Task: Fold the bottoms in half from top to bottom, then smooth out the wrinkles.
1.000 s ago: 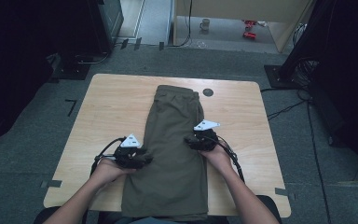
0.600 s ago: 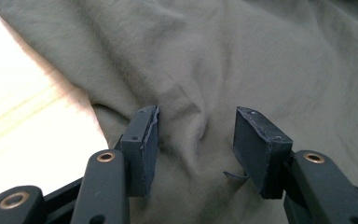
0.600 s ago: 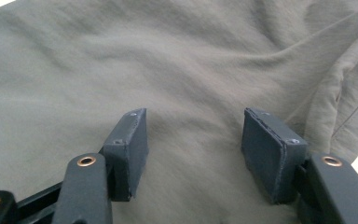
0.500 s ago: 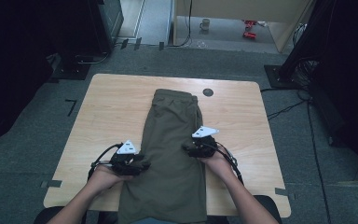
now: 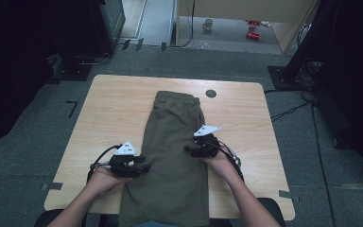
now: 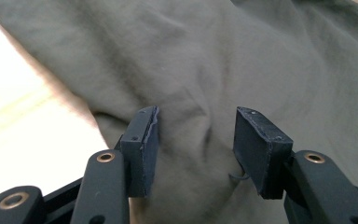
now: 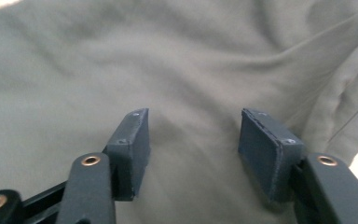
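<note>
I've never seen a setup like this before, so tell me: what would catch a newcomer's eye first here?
Most likely the olive-green garment, spread lengthwise down the middle of the pale wooden table and hanging over its near edge. Next, the two hand-held tools at its sides: the left gripper at its left edge and the right gripper at its right edge, both with black jaws parted over the cloth. Around the table, the room is dark.

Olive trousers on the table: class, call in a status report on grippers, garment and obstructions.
Left gripper open at the trousers' left edge. Right gripper open at their right edge. Trousers flat lengthwise on the table. Nothing in the way.
</note>
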`<control>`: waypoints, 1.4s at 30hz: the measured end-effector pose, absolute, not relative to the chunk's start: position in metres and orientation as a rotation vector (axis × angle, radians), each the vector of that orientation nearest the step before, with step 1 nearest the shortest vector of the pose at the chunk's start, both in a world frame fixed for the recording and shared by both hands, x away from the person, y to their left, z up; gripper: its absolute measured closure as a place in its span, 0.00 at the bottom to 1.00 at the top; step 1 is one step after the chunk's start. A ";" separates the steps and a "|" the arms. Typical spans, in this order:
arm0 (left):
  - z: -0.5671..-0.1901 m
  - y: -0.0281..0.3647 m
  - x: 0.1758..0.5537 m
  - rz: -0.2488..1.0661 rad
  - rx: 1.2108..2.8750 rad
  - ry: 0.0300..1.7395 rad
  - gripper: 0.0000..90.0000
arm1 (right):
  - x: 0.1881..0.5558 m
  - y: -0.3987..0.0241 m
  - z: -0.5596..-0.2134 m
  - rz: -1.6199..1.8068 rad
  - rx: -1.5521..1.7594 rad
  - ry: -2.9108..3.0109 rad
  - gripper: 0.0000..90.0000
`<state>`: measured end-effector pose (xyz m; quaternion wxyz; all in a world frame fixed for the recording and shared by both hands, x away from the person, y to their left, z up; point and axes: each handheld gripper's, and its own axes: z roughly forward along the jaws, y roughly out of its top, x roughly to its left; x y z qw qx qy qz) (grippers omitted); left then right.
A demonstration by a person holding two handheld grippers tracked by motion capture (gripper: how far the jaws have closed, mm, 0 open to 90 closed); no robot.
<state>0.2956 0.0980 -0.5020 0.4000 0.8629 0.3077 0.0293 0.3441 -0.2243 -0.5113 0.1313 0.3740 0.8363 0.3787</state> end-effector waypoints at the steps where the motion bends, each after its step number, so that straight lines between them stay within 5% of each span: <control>1: -0.501 0.099 0.297 0.088 2.180 0.773 0.56 | 0.345 -0.225 -0.510 1.117 1.093 2.414 0.49; 11: -0.493 0.110 0.320 0.154 2.166 0.774 0.51 | 0.354 -0.230 -0.495 1.173 1.147 2.374 0.53; 42: -0.492 0.095 0.413 0.172 2.152 0.827 0.48 | 0.413 -0.250 -0.496 1.097 1.273 2.233 0.41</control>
